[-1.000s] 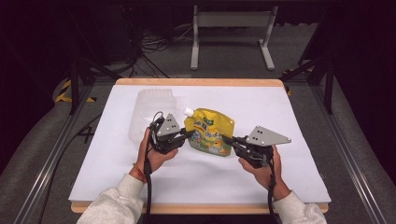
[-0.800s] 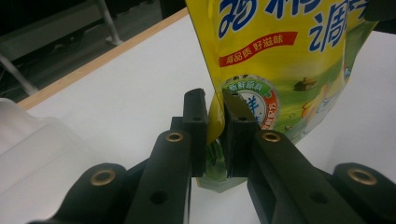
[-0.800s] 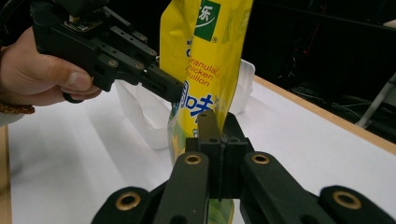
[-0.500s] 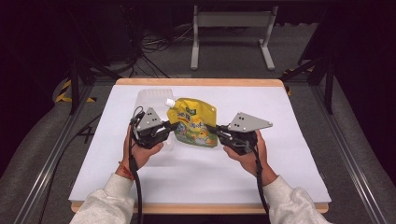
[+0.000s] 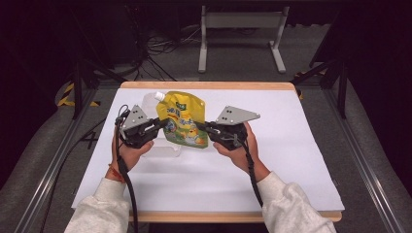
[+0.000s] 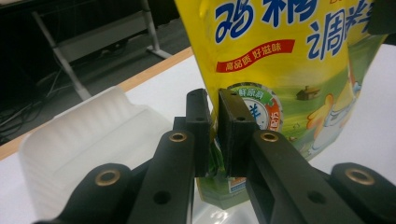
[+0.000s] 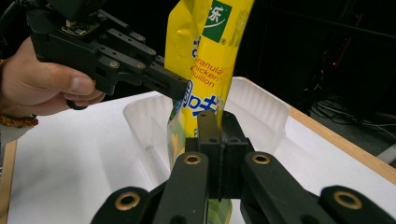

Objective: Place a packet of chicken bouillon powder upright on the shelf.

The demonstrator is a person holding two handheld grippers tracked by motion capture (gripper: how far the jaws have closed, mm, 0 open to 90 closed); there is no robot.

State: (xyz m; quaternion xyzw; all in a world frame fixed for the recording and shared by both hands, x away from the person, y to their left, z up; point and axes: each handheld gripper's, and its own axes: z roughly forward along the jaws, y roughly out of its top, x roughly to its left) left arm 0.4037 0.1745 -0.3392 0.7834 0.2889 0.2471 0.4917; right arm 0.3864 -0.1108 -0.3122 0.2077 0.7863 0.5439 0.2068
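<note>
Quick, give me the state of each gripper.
Left gripper: shut on the yellow pouch's edge.
Right gripper: shut on the pouch's opposite edge.

Both grippers were black, the left gripper (image 5: 158,124) and right gripper (image 5: 201,127) each topped by a grey three-cornered plate, with brass-ringed screws along the jaw links. Black cables trailed at six o'clock. Pale grey sleeves; a beaded bracelet ringed the left wrist.

White table cover (image 5: 301,160), metal stand (image 5: 240,29), floor cables (image 5: 160,46)
</note>
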